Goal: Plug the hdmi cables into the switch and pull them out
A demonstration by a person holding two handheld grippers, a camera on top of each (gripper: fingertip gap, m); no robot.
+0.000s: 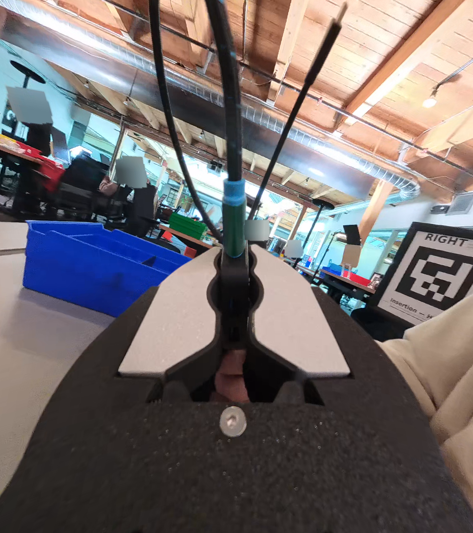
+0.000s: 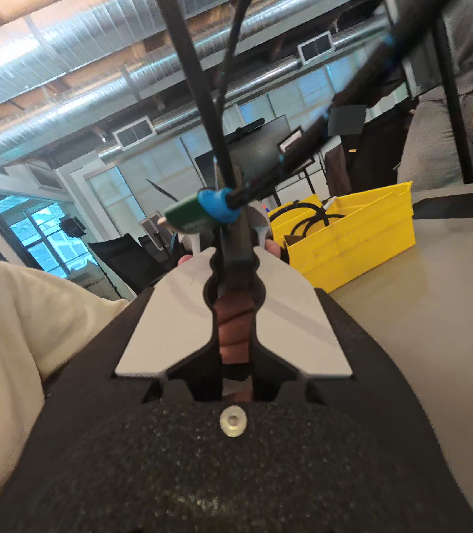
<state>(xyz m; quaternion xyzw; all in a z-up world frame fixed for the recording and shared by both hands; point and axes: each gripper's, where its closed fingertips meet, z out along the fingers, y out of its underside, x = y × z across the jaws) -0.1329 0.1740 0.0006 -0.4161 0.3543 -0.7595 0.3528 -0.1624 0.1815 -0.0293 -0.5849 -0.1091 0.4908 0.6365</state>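
My left gripper (image 1: 234, 253) points upward and is shut on a black body, apparently the switch (image 1: 234, 288). A green HDMI plug with a blue collar (image 1: 234, 227) stands out of its top, and its black cable runs up out of frame. A thin black cable with a free plug end (image 1: 337, 23) rises to the upper right. My right gripper (image 2: 236, 253) is shut on a black plug (image 2: 238, 248) whose thick cable goes up. Just beyond it a green, blue-collared plug (image 2: 200, 215) points left with its metal tip bare. The left gripper's white fingers (image 2: 260, 223) show behind it.
A blue bin (image 1: 91, 268) sits on the grey table (image 1: 13, 346) to the left. A yellow bin (image 2: 353, 236) with coiled black cables sits on the table to the right. A black-and-white marker board (image 1: 443, 274) stands on the right. A cream sleeve (image 1: 446, 375) is close by. Left and right tips are no more than a few centimetres apart.
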